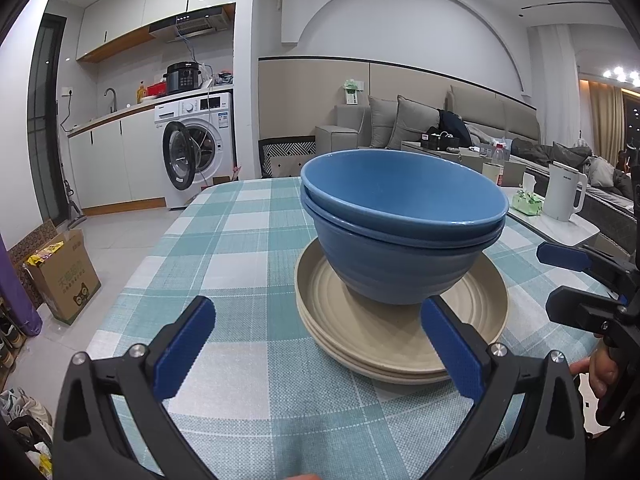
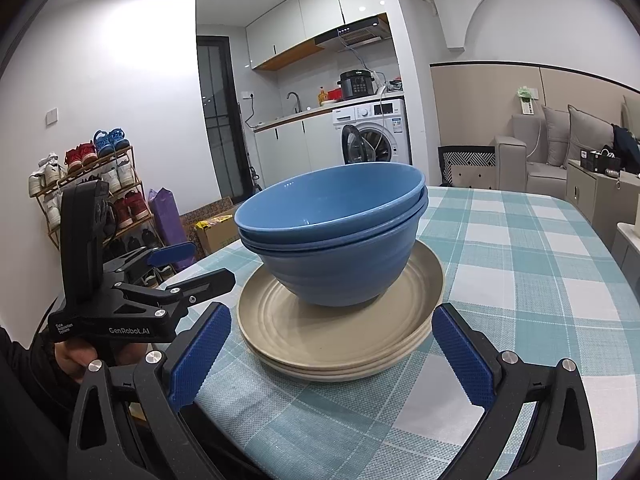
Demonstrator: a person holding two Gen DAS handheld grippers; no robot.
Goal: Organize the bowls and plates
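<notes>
Two nested blue bowls (image 1: 400, 232) stand on a stack of beige plates (image 1: 384, 340) on the checked tablecloth. They also show in the right wrist view, bowls (image 2: 336, 240) on plates (image 2: 340, 332). My left gripper (image 1: 318, 312) is open and empty, just in front of the stack, its right finger close to the plates' rim. My right gripper (image 2: 331, 320) is open and empty, its fingers either side of the plates' near edge. Each gripper shows in the other's view: the right one at the right edge (image 1: 560, 280), the left one at the left (image 2: 192, 268).
The table (image 1: 240, 240) has a teal and white checked cloth. A white kettle (image 1: 564, 192) and tissue pack (image 1: 528, 202) stand on a side table to the right. A cardboard box (image 1: 64, 276) sits on the floor at left. A shoe rack (image 2: 88, 184) stands by the wall.
</notes>
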